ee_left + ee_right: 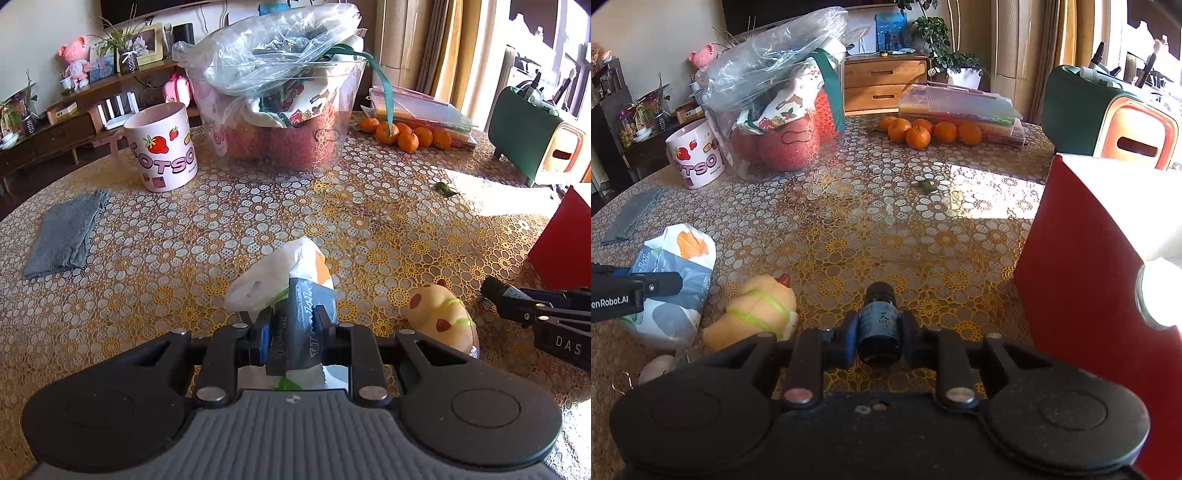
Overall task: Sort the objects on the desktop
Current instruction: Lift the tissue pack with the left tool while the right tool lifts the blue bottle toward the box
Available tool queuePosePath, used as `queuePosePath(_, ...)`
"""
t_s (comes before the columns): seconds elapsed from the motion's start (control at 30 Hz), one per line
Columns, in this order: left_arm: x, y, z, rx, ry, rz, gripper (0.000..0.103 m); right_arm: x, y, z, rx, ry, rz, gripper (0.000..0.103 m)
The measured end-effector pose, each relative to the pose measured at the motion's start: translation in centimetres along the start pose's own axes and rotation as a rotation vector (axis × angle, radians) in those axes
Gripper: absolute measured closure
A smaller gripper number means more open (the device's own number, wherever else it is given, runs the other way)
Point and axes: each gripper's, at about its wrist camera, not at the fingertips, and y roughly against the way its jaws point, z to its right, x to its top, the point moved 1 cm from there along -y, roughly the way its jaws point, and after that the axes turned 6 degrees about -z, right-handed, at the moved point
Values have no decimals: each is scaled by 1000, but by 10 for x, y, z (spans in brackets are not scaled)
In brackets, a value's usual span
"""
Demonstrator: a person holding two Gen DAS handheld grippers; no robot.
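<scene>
Both claws are closed on something — the left gripper (293, 325) pinches a tissue pack (295, 291) by its grey wrapper, lifted just above the table (258, 206), while the right gripper (879, 328) clamps a small dark bottle (880, 325), cap pointing forward. Between them lies a yellow plush toy (753, 310) on the patterned cloth. A red box (1082, 266) stands just right of the bottle — mug (160, 146), clear tub (277, 122) and oranges (406, 134) sit farther back.

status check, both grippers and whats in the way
Left gripper shut on tissue pack. Right gripper shut on small dark bottle. Red box close on right; yellow plush toy between the two grippers.
</scene>
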Motion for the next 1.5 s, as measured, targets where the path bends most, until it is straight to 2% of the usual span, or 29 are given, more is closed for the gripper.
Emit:
queuePosePath(0.4,3,46,21,-57,-44,29,82,-10,50,12,45,-11,58,80)
queuePosePath(0.67,3,90,56,-122,-111,58,82,-15,95,24,64,-25,116,80)
queuePosePath(1.07,5,131,138,-235,-230,86,82,-24,160,73,57,-78,204,80)
queuePosePath(1.5,16,143,237,-315,-355,97,82,-32,186,154,-22,-158,237,80)
